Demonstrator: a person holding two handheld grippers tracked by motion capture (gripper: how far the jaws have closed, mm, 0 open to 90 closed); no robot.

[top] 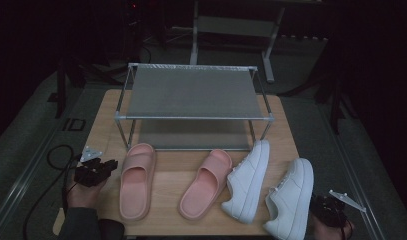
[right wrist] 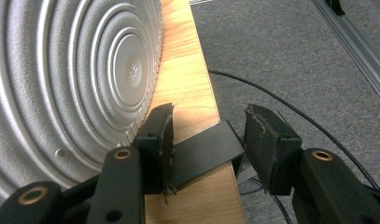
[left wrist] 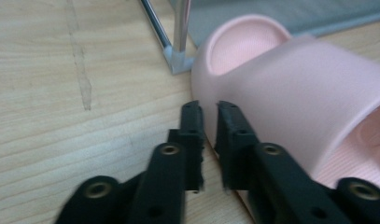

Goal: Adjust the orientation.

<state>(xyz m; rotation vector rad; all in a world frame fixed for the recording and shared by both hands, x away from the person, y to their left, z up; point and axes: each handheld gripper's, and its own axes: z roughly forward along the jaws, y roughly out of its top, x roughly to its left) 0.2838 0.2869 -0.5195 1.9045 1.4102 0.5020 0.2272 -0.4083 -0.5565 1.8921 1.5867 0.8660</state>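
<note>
Left gripper (left wrist: 208, 114): at the table's (top: 166, 212) left edge, jaws drawn almost together with a thin gap; nothing visibly pinched, the tips sitting just beside the outer wall of the left pink slipper (left wrist: 290, 88), likely lining up for a grip on that wall.
Left pink slipper (top: 137, 180): near the front-left corner, toe aimed at the rack, ready to slide in.
Shoe rack (top: 193, 92): along the back edge, two mesh shelves, both bare; its front-left foot stands right by the slipper's toe.
Right pink slipper (top: 207, 184): front middle, angled right, well apart from its mate.
White sneakers (top: 268, 187): front-right corner, side by side, toes toward the rack; the outer one hangs over the front edge.
Right gripper (right wrist: 208, 123): at the front-right corner, jaws wide apart and empty, held beside the ribbed sole of the outer sneaker (right wrist: 71, 84), apparently waiting.
</note>
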